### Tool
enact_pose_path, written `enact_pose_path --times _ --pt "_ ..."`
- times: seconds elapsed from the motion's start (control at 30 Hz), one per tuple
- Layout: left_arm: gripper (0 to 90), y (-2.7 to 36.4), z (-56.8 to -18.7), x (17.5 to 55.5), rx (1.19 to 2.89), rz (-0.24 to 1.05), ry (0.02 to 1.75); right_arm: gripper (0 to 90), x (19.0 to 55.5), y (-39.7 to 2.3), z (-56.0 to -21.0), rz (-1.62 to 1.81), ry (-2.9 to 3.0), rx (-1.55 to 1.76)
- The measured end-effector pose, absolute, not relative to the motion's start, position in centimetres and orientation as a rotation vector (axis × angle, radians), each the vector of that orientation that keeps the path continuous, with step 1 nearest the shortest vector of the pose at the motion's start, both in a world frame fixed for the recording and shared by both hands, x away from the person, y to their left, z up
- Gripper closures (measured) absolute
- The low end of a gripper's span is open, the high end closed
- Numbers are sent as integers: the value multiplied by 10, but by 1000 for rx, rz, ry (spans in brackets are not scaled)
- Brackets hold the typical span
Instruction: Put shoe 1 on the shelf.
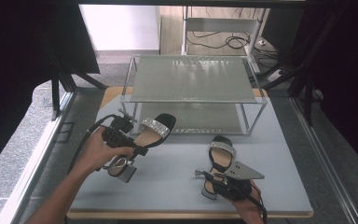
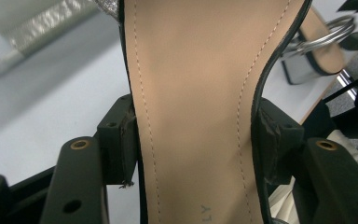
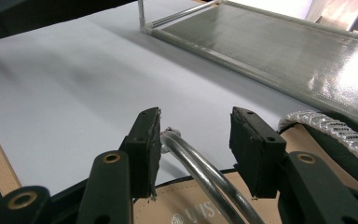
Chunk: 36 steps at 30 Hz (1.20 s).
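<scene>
Table (image 1: 177,182) being viewed from above, forward and down, gripper views being taken very close, shelf rack (image 1: 193,77) (image 3: 279,51) being shared.

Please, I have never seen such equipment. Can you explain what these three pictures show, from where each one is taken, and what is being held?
A person holds a hand tool with two black jaws, a gripper, in each hand. The high view looks down on a grey table with a metal shelf rack at its back. The other two pictures come from cameras riding on the grippers. The left gripper clamps the sole of a lifted sandal. The right gripper sits at the second sandal, which lies on the table; its jaws straddle a metal ring without visibly pinching it.
</scene>
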<state>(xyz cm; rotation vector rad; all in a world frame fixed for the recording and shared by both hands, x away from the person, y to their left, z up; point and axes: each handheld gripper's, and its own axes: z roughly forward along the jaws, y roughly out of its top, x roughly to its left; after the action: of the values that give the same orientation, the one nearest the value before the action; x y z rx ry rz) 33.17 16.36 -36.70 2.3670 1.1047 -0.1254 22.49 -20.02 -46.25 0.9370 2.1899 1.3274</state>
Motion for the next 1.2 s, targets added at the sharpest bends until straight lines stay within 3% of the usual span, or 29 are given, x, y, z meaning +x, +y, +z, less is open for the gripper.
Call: enact_pose_path --times 0.77,1.2 --pt "404 138 -319 364 2332 -82 1082 534 225 -206 -460 1337 2173 953" --pt "404 104 -284 405 2324 -59 1105 536 224 -207 -458 1352 2159 942"
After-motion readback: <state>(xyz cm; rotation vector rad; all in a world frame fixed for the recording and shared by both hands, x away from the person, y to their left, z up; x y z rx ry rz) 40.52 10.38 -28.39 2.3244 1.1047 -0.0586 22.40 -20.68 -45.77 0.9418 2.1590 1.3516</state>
